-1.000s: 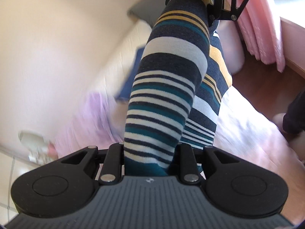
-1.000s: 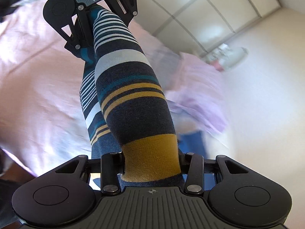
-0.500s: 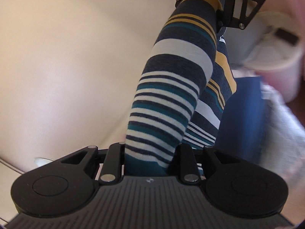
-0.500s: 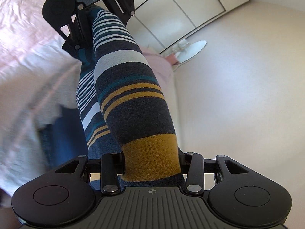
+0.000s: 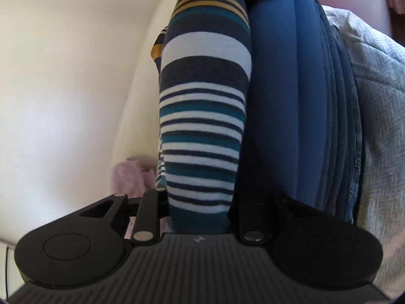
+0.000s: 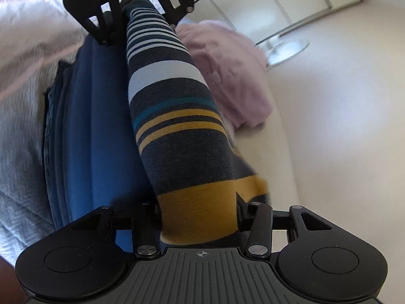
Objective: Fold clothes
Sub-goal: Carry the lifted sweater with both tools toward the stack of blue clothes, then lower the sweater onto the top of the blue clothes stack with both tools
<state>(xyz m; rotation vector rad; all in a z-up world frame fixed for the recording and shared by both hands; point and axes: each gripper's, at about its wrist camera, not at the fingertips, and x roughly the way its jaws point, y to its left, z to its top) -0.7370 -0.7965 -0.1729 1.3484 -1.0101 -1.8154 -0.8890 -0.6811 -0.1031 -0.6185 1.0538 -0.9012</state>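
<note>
Grey herringbone bedspread (image 5: pixel 374 116) fills 3 o'clock. Folded blue stack (image 6: pixel 101 131) lies just beside the striped garment (image 5: pixel 202 116). Garment spans between left gripper (image 5: pixel 200 217) and right gripper (image 6: pixel 200 225), each pinching an end. Risk: uneven release could let slack bunch or skew the stack.

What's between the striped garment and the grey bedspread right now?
A folded blue garment lies between the striped garment and the grey bedspread, beside the striped one. Both wrist views show it.
</note>
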